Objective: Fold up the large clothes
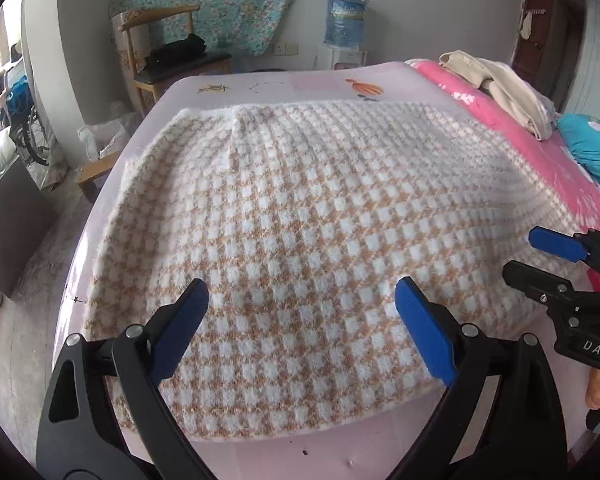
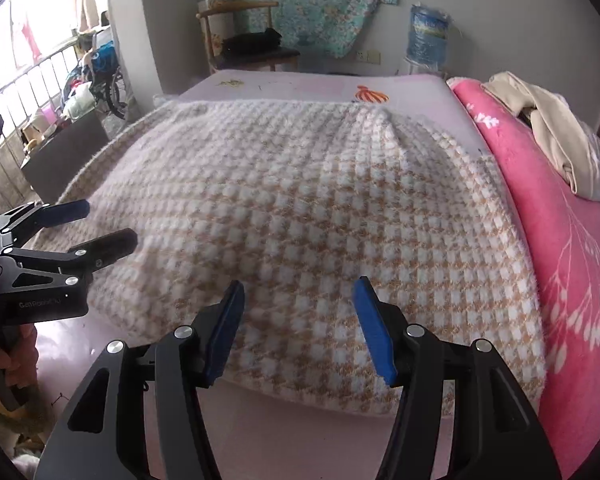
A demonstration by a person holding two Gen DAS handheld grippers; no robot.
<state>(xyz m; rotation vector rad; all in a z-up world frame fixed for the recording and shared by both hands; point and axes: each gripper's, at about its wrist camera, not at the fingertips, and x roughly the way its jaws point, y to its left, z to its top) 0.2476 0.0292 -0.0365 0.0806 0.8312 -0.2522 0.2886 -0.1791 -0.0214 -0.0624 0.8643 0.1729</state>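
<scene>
A large fuzzy knitted garment in a white and tan houndstooth check (image 1: 300,216) lies spread flat across the pale pink bed sheet (image 1: 260,80), covering most of the bed from centre toward 6 o'clock in both views. The left gripper (image 1: 302,304) hangs above the garment's near hem, its blue-padded fingers (image 1: 424,328) spread wide with nothing between them. The right gripper (image 2: 298,304) is likewise spread apart over the near edge of the garment (image 2: 300,220), holding nothing. In the left wrist view the right gripper (image 1: 540,256) shows at 3 o'clock, fingers parted; in the right wrist view the left gripper (image 2: 96,224) shows at 9 o'clock, also parted. A bright pink floral blanket (image 2: 560,220) borders the garment at 3 o'clock, with a crumpled beige cloth (image 2: 556,136) lying on it at 2 o'clock. A wooden chair (image 1: 160,48) stands beyond the bed at 11 o'clock, and a blue water bottle (image 1: 344,20) on a dispenser at 12 o'clock.
</scene>
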